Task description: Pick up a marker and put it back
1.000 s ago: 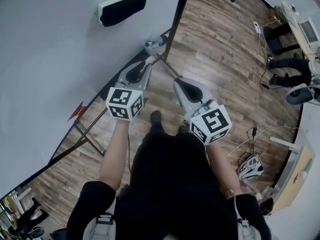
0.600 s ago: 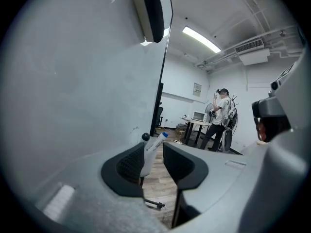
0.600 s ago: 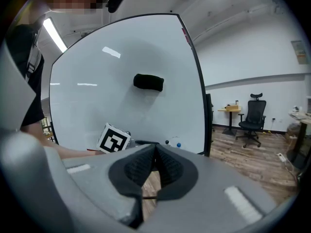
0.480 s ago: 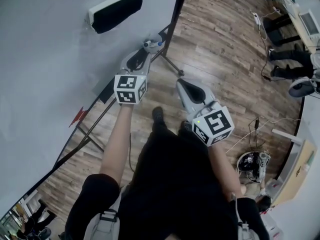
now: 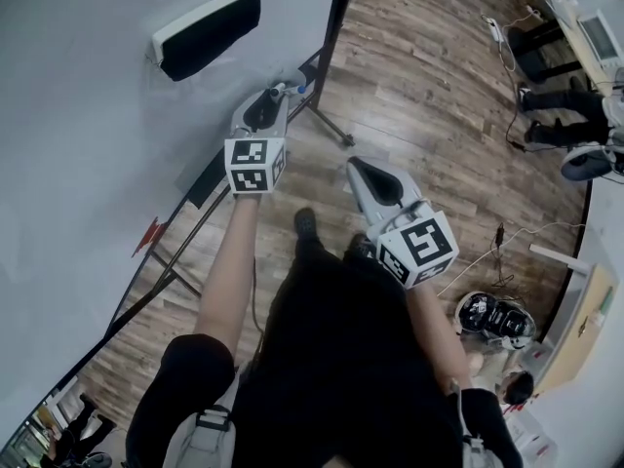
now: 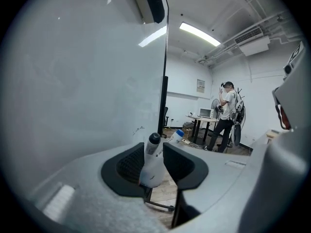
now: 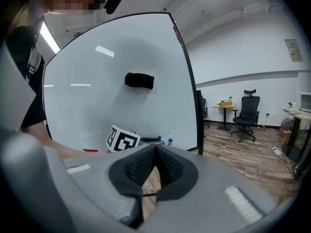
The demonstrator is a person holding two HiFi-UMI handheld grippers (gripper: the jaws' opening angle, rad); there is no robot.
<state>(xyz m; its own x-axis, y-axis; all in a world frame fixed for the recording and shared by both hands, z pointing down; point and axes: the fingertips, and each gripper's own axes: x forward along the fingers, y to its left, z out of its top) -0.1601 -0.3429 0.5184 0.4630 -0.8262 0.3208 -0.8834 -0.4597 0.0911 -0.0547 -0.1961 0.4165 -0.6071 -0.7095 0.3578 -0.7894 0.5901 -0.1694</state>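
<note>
A white marker with a black cap lies between the jaws of my left gripper, its cap pointing away from me. The jaws stand wide and I see no pad pressing on it. In the head view the left gripper reaches to the right end of the whiteboard's bottom ledge, and the marker is hard to make out there. My right gripper hangs over the wooden floor to the right, away from the board. Its pads meet with nothing between them.
A black eraser sticks to the whiteboard. A blue-capped bottle stands just beyond the marker. A red marker lies further left on the ledge. The board's stand leg crosses the floor. A person stands by desks.
My left gripper has moved forward to the right end of the board's ledge. The right gripper has barely shifted.
</note>
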